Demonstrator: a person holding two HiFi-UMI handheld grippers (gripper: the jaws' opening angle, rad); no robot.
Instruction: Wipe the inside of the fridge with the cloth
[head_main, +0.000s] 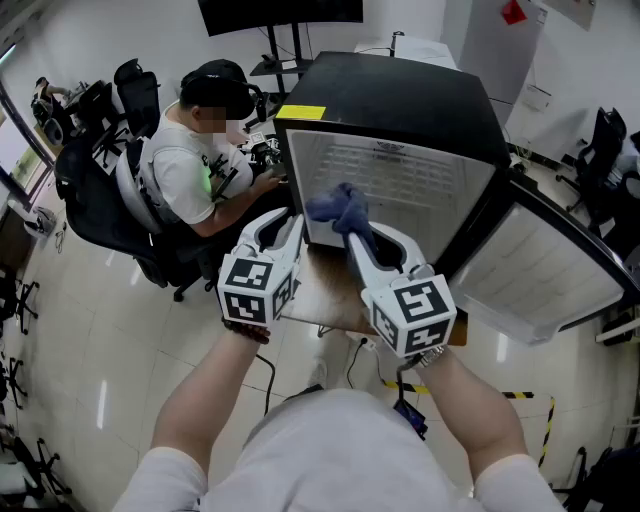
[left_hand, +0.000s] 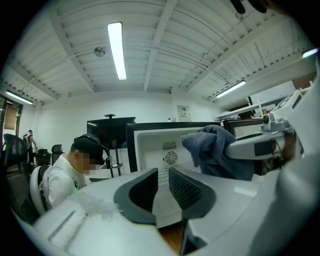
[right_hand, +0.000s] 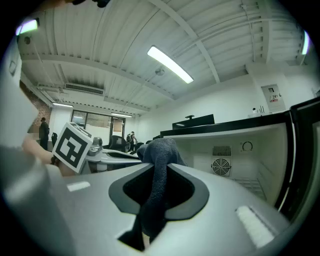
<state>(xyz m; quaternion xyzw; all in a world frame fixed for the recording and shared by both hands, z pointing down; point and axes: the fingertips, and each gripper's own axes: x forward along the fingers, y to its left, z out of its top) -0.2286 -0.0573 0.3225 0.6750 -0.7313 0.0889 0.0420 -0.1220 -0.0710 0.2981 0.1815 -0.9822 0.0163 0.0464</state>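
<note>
- Two grippers: the left gripper (head_main: 282, 228) and the right gripper (head_main: 375, 240).
- Two marker cubes, one on each gripper: left (head_main: 255, 290), right (head_main: 415, 315).
- One cloth (head_main: 338, 208), blue-grey.
- One fridge (head_main: 400, 100), black on the outside, with one door (head_main: 530, 275) standing open.
- One round fan grille (right_hand: 220, 166) on the fridge's back wall.
- One person seated (head_main: 190, 165) beside the fridge.
- One dark screen (head_main: 280, 12) on a stand behind it.
- Black office chairs (head_main: 135, 90): probably three, though the warped edges make the count unsure.
</note>
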